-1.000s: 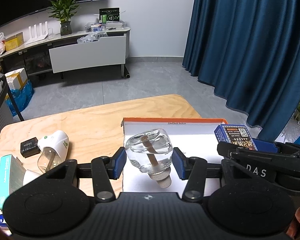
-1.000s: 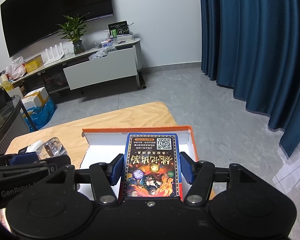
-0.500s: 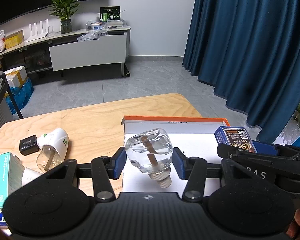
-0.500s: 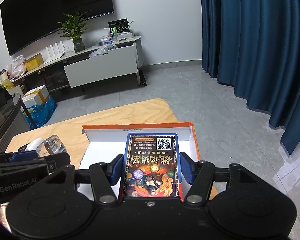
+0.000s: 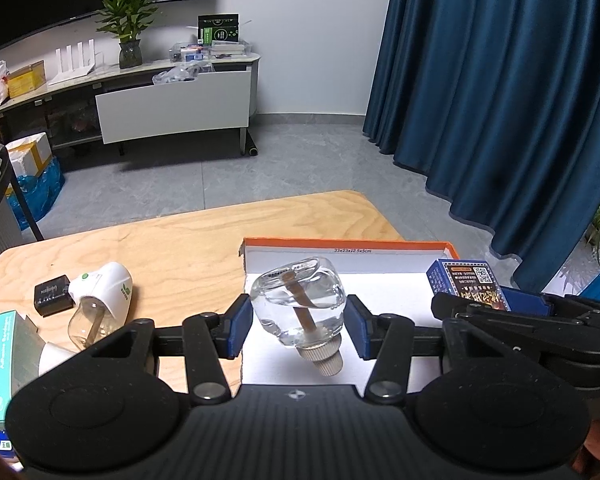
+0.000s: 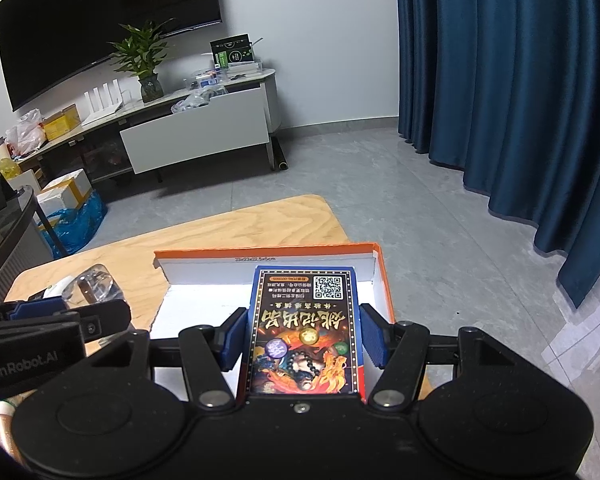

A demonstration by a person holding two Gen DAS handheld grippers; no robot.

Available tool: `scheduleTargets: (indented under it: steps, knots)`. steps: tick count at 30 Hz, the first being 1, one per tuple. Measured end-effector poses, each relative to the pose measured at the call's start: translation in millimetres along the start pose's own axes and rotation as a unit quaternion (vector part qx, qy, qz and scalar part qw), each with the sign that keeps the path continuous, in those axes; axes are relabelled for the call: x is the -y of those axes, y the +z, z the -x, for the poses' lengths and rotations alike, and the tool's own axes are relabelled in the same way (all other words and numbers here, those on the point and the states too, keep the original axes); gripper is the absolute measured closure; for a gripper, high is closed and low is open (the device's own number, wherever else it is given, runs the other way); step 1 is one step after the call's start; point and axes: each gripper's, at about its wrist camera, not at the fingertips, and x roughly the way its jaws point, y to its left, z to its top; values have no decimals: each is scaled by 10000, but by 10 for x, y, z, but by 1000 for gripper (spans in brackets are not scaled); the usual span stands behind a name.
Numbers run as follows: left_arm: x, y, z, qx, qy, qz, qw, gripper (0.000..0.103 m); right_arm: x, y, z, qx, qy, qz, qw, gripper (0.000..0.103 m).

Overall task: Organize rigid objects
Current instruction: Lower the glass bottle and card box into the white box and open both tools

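Observation:
My left gripper (image 5: 298,330) is shut on a clear glass bottle (image 5: 300,300) with a beige screw cap, held cap-down over the near left part of the open orange-edged white box (image 5: 340,246). My right gripper (image 6: 302,338) is shut on a blue printed card box (image 6: 306,320) and holds it over the box's right half (image 6: 376,272). The card box also shows at the right of the left wrist view (image 5: 466,280). The bottle shows at the left of the right wrist view (image 6: 96,284).
On the wooden table (image 5: 180,248) left of the box lie a white plug-in device with a bottle (image 5: 100,296), a small black block (image 5: 52,294) and a teal carton (image 5: 8,344). Blue curtains (image 5: 500,100) hang at the right.
Both grippers have risen and pulled back slightly with their objects; the box and table look a little farther. Grips are unchanged.

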Motion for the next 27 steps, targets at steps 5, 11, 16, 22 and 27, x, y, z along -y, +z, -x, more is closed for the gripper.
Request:
scheduleTargets:
  steps: [5,11,16,22,27]
  knots:
    - [19,22,-27,14,-36,-34,10000,52,31,18,-34,-8,-41,-11,10000,32]
    - [25,25,-60,6,-73,-59,10000,52,55,46,-93,-54,-61,-5,10000,32]
    - [5,37,-85,-4,-100,-74,9999,52,49,76,-173,-102,-65,29,9999,32]
    - [-34,53,-148,-30,-149,-9,9999,52,35,79,-289,-190,-94,26,9998,32]
    - [-57,68,-185,-32,-187,27,9998,52,27,96,-399,-267,-141,34,9995,32]
